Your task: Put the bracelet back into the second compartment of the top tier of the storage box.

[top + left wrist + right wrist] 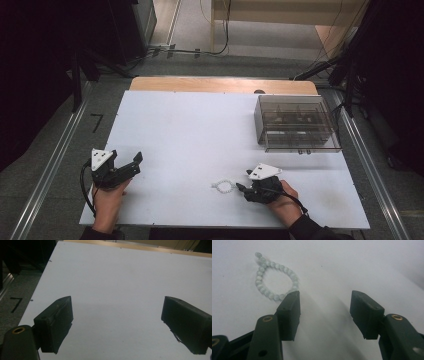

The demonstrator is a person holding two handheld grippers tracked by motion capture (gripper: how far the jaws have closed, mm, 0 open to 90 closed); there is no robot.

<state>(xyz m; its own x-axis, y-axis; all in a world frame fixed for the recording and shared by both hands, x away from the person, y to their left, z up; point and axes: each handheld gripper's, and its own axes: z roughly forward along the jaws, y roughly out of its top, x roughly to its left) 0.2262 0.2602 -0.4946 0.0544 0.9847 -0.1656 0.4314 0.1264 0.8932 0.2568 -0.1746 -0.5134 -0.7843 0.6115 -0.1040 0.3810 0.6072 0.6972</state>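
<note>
Matt white tabletop (200,135), smooth, barely a sheen. At its twelve o'clock edge, a pale wood strip (220,84), satiny. At two o'clock, the smoky clear-plastic drawer box (295,124), glossy. Down at five, the bead bracelet (274,277): milky, pale-green beads, polished like glass. The right gripper (324,305) shows matt black plastic with brass-looking screw inserts; the left gripper (117,322) looks the same.

White table (200,130), grey floor (50,150) (dim room), metal rails (55,160).
</note>
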